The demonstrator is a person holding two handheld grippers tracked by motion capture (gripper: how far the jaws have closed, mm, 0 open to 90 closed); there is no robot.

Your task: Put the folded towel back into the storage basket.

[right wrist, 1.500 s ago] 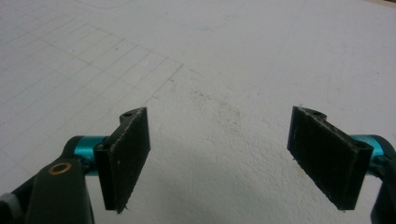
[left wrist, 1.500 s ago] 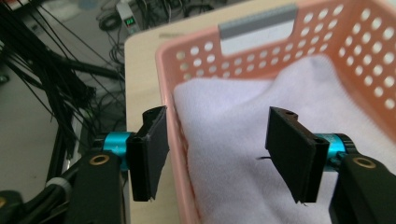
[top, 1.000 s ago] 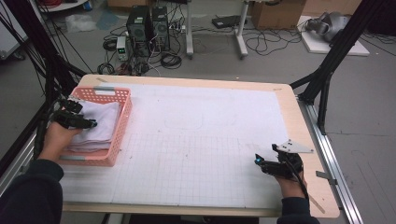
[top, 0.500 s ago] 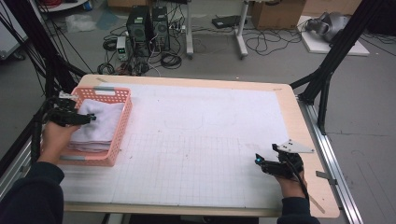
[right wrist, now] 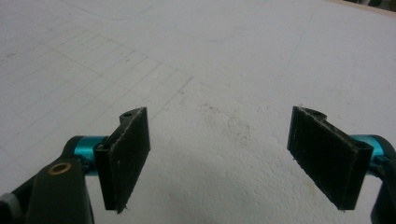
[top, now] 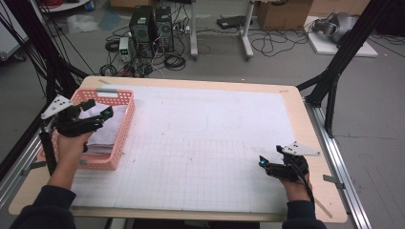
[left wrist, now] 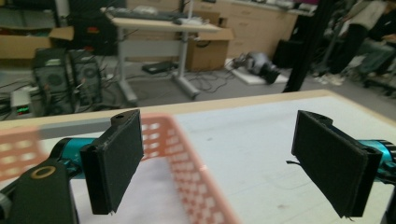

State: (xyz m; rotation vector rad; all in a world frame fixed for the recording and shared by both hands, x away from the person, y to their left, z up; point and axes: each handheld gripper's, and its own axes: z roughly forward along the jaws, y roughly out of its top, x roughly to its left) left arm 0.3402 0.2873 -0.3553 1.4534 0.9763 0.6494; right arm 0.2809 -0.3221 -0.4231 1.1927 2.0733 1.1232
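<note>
The left gripper (top: 102,116) hangs over the pink basket (top: 122,131) at the left edge of the table, its jaws having just been opening and now spread wide with nothing between them; in the left gripper view the two black pads (left wrist: 119,161) frame the basket's far rim and bare mat beyond. Inside the basket lies a stack of white folded cloth (top: 102,133), resting flat against the bottom and filling most of it, so it looks as though the cloth has been let go there and the basket serves to keep the pile together. The right gripper (top: 263,164) rests low near the table's front right corner, well apart from the basket, jaws likewise open and empty over bare mat (right wrist: 219,116), probably parked out of the way while the left hand works. The table (top: 305,124) has a pale wooden edge and is covered by a white mat (top: 205,143) printed with a faint grid and a curved outline near its middle; the mat shows a few grey smudges. Behind it the room is cluttered: computer towers (top: 153,24) on the floor with tangled cables, desk legs, cardboard boxes, and black frame struts (top: 344,52) rising at either side.
</note>
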